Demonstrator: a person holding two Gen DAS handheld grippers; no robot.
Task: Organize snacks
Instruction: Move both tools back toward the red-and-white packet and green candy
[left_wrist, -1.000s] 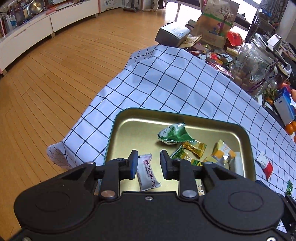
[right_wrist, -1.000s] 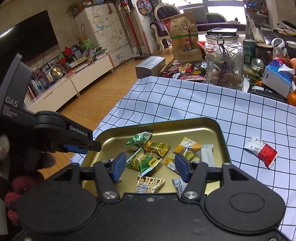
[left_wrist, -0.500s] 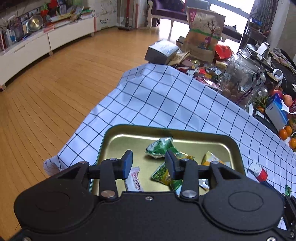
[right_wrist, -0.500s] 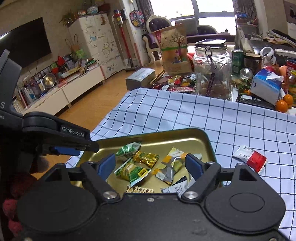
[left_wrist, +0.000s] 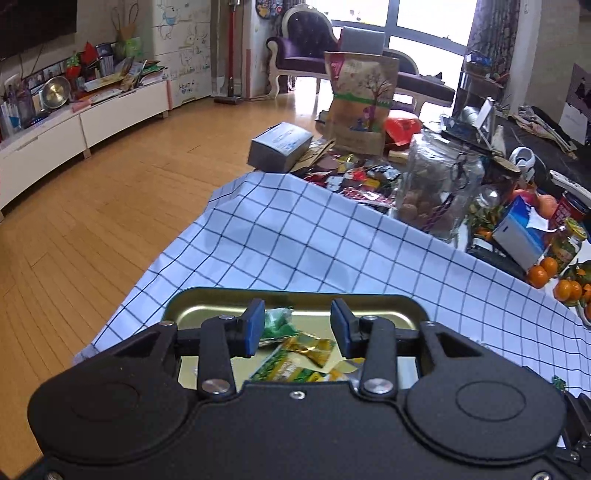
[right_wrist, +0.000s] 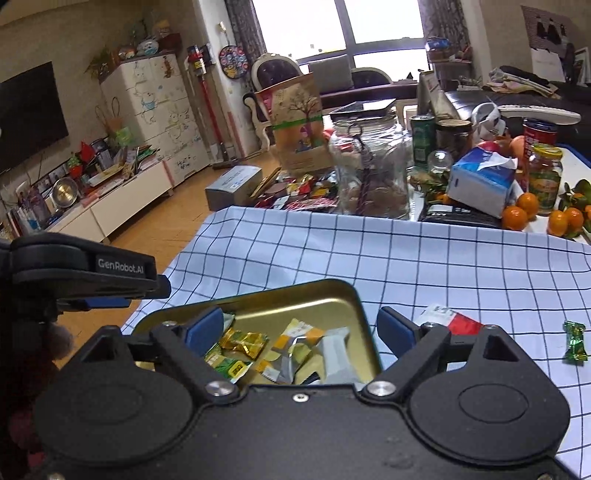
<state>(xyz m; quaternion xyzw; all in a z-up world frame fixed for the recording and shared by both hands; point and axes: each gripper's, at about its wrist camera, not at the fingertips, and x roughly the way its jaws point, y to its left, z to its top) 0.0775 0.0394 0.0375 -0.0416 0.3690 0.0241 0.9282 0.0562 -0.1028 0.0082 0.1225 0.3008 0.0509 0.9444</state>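
Note:
A gold metal tray (left_wrist: 207, 301) (right_wrist: 325, 291) sits on the checked tablecloth and holds several wrapped snacks, among them a green packet (left_wrist: 277, 321) and a gold one (right_wrist: 243, 341). My left gripper (left_wrist: 297, 326) is open and empty above the tray's near side. My right gripper (right_wrist: 301, 330) is wide open and empty over the tray's right half. A red-and-white snack packet (right_wrist: 452, 319) and a green candy (right_wrist: 574, 341) lie on the cloth right of the tray. The left gripper's body (right_wrist: 85, 271) shows at the left of the right wrist view.
A glass jar (left_wrist: 439, 184) (right_wrist: 369, 170), a tissue box (right_wrist: 484, 182), oranges (right_wrist: 515, 216), cans and loose packets crowd the table's far side. A paper bag (left_wrist: 360, 101) and grey box (left_wrist: 279, 146) stand behind. The cloth's left edge (left_wrist: 177, 251) drops to wooden floor.
Both grippers have lifted and drawn back from the tray, so less of it shows. The left jaws opened wider after leaving the white hawthorn strip in the tray. The right jaws also opened wider.

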